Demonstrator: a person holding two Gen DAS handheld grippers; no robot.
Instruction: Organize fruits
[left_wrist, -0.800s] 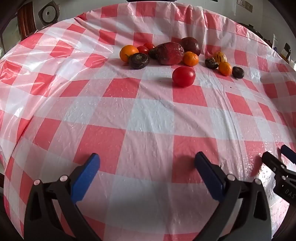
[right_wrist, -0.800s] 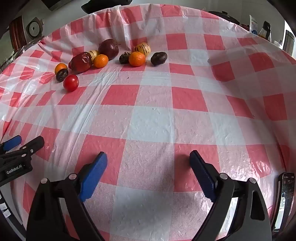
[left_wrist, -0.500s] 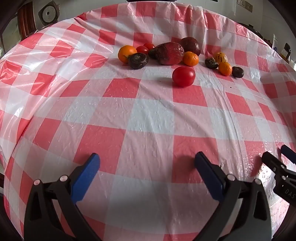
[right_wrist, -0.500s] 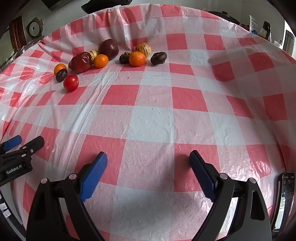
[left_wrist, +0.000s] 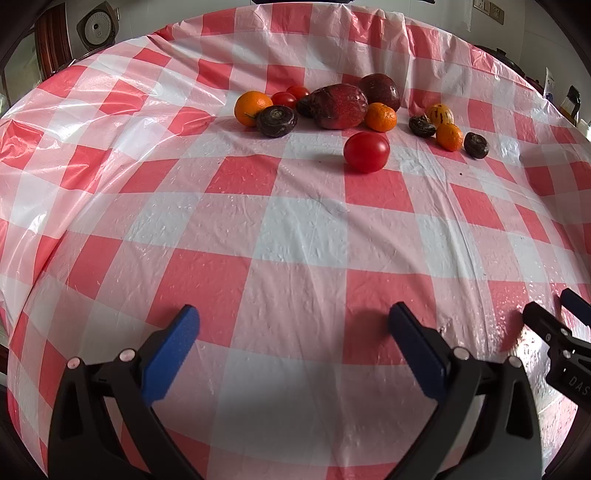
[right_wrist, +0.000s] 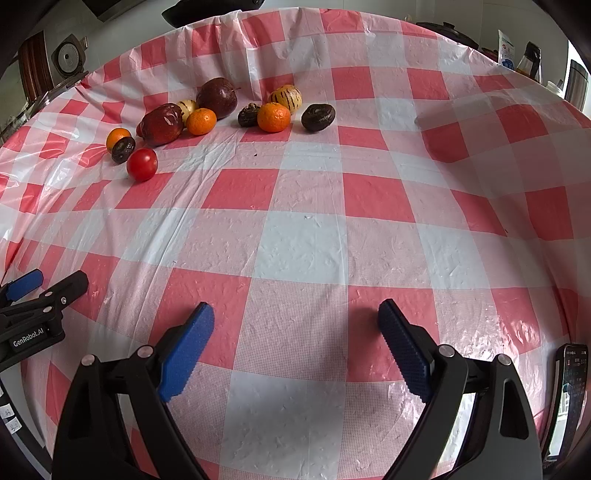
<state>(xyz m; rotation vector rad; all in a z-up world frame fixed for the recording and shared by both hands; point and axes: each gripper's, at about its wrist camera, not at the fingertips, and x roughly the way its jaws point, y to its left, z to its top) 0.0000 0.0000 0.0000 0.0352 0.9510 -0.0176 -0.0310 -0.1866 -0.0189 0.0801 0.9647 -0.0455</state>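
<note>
Still, very little is changing across these views.

Change: hardly anything is moving; in the left wrist view the fruit are sitting a touch lower and nearer than a moment ago, so the left gripper (left_wrist: 293, 323) seems to be creeping forward, while the right view is matching its earlier frames.

Left gripper: it is hanging spread wide and holding nothing, low over the tablecloth (left_wrist: 295, 236) at the near edge.

Right gripper: the right gripper (right_wrist: 295, 319) is also gaping, with nothing between its pads, and is hovering beside the left one.

Fruit: all are lying in a loose cluster at the far side of the table, well apart from both grippers.

Tomato: the tomato (left_wrist: 366, 151) is sitting alone, just in front of the cluster and nearest the left gripper.

Cluster: an orange (left_wrist: 253, 108), a dark round fruit (left_wrist: 277, 120), a big red fruit (left_wrist: 340, 106) and a tangerine (left_wrist: 381, 117) are crowding together, some touching.

Right group: a striped melon (right_wrist: 285, 96), another tangerine (right_wrist: 273, 117) and two dark fruits (right_wrist: 318, 117) are lying a little apart from the rest.

Meaning: sorting is not yet under way; no fruit is being gripped or grouped.

Next: I judge the tomato the likeliest first pick, being free-standing and easy to reach.

Risk: round fruit on slick plastic may be rolling away if nudged.
</note>
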